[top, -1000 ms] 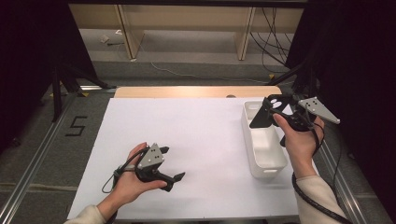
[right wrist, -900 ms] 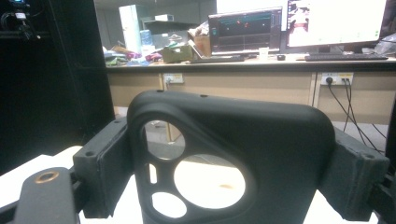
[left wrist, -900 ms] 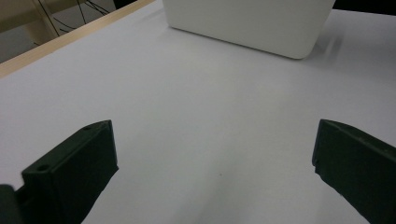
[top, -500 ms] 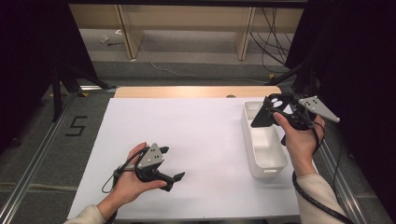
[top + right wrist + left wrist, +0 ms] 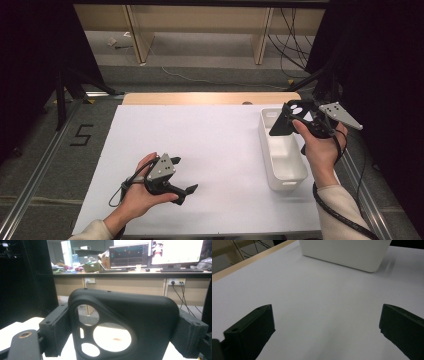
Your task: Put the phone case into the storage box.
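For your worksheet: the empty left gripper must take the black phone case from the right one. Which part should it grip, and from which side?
Grip the plain lower part of the black phone case, away from its camera cut-outs, coming from the table's middle. The right gripper clamps the case's two side edges, held above the white bin, so that end looks freest. The left gripper rests open.

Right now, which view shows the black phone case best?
The right gripper view: the black phone case sits close up between the jaws, camera cutouts clear. The high view shows it small above the white bin.

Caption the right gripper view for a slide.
Right hand-held gripper clamps a black phone case, office desk behind.
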`<state>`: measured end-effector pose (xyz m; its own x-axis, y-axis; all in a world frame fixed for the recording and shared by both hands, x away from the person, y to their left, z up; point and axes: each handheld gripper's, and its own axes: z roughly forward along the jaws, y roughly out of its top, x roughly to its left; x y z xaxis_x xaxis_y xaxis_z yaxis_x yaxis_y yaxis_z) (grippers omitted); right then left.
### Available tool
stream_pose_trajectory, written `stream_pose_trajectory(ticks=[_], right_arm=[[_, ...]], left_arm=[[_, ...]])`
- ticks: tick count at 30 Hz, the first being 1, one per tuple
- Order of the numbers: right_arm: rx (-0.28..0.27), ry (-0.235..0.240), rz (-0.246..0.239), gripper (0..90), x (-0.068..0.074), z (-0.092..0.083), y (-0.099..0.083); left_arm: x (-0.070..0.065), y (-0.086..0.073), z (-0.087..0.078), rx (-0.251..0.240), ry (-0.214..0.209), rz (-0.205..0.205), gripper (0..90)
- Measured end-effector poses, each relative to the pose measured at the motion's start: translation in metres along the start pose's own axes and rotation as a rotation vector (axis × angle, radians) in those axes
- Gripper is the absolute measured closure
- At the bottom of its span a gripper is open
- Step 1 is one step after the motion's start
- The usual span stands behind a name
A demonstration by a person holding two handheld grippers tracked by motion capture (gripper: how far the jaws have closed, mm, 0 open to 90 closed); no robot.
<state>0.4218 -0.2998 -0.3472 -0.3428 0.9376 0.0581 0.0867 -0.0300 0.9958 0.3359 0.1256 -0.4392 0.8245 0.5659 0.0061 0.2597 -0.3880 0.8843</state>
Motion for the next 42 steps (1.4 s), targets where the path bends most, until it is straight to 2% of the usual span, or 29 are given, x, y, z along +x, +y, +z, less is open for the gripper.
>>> stream_pose_trajectory(ticks=[29,42], right_arm=[[0.044,-0.019,-0.027,16.4,-0.005,0.012,-0.008],[0.066,-0.029,-0.038,16.4,-0.007,0.023,-0.01]], left_arm=[[0.001,-0.001,0.001,0.001,-0.003,0.0,0.0],[0.001,-0.001,0.0,0.0,-0.002,-0.002,0.0]])
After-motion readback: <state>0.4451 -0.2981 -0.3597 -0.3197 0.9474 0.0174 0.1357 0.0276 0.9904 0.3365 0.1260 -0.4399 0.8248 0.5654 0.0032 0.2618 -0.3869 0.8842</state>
